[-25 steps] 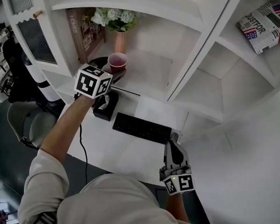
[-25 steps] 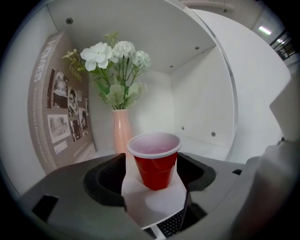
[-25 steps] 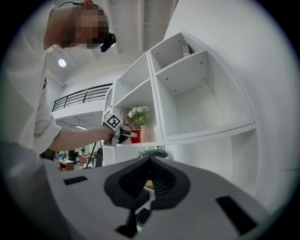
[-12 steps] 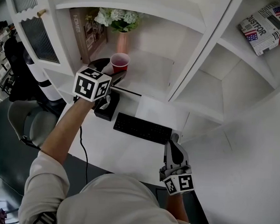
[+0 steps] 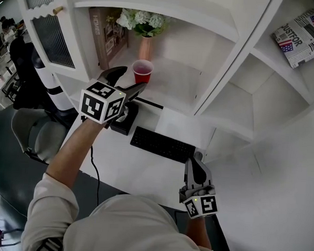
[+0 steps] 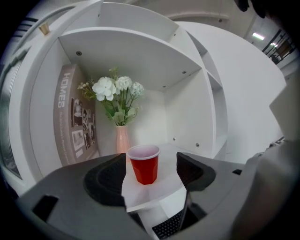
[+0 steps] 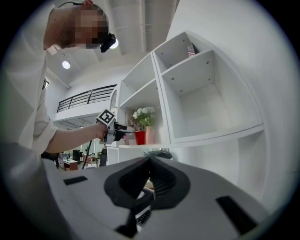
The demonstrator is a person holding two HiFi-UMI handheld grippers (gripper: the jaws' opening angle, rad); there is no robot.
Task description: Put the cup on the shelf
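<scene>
A red cup [image 5: 142, 73] stands upright on the white shelf [image 5: 172, 81], in front of a pink vase. My left gripper [image 5: 125, 83] hovers just short of the shelf edge, open, with the cup beyond its tips. In the left gripper view the cup [image 6: 145, 165] shows between the two spread fingers [image 6: 105, 180], touching neither. My right gripper [image 5: 195, 157] is low over the desk's front edge, shut with nothing in it; its closed tips [image 7: 150, 176] fill the right gripper view, where the cup [image 7: 140, 137] and the left gripper [image 7: 119, 132] appear far off.
A vase of white flowers [image 5: 145, 32] and a leaning HOMES book [image 5: 106, 33] stand behind the cup. On the desk [image 5: 139, 168] lie a black keyboard [image 5: 163, 144] and a black tissue box [image 5: 124, 120]. A newsprint box [image 5: 303, 35] sits on an upper right shelf. A grey chair [image 5: 33, 134] stands left.
My left gripper has drawn back from the cup toward me, leaving it standing on the shelf. The right gripper has not moved.
</scene>
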